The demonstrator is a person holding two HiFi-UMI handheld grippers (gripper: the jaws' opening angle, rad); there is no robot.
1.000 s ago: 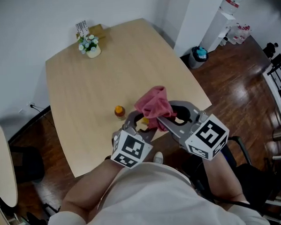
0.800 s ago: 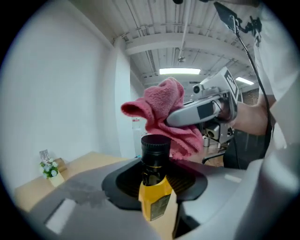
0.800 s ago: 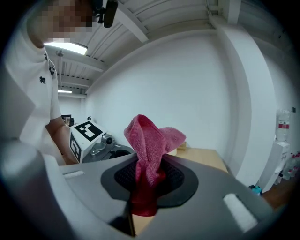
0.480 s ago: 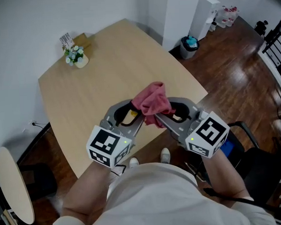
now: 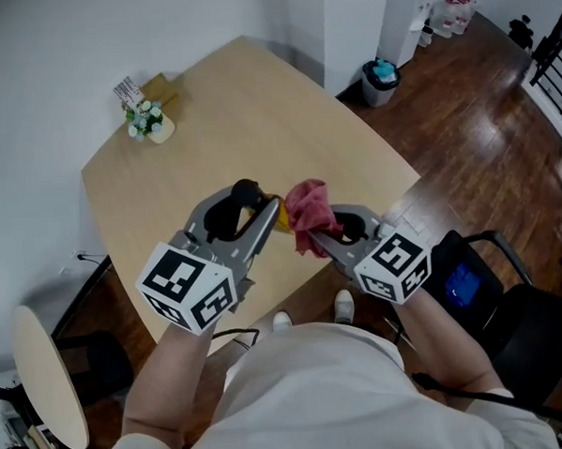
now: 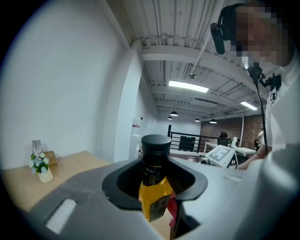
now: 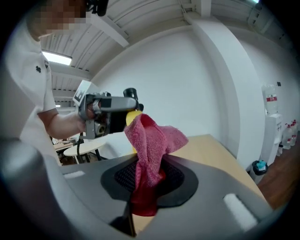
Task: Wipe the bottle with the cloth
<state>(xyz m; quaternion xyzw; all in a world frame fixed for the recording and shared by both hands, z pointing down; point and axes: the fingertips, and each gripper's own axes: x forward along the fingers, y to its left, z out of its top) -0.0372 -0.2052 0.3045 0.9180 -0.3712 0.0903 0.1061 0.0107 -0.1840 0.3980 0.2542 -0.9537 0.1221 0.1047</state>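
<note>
Wooden table (image 5: 209,110) underneath | left gripper (image 5: 267,214) clamped on yellow bottle (image 6: 153,190) with black cap, aloft over near table edge | right gripper (image 5: 321,241) pinching pink cloth (image 5: 305,206), bunched up just beside bottle's body

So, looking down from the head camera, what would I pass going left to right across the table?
First the flowers, then left tongs, bottle, cloth, right tongs.

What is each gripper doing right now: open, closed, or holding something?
Left gripper: closed, holding the bottle.
Right gripper: closed, holding the cloth.
</note>
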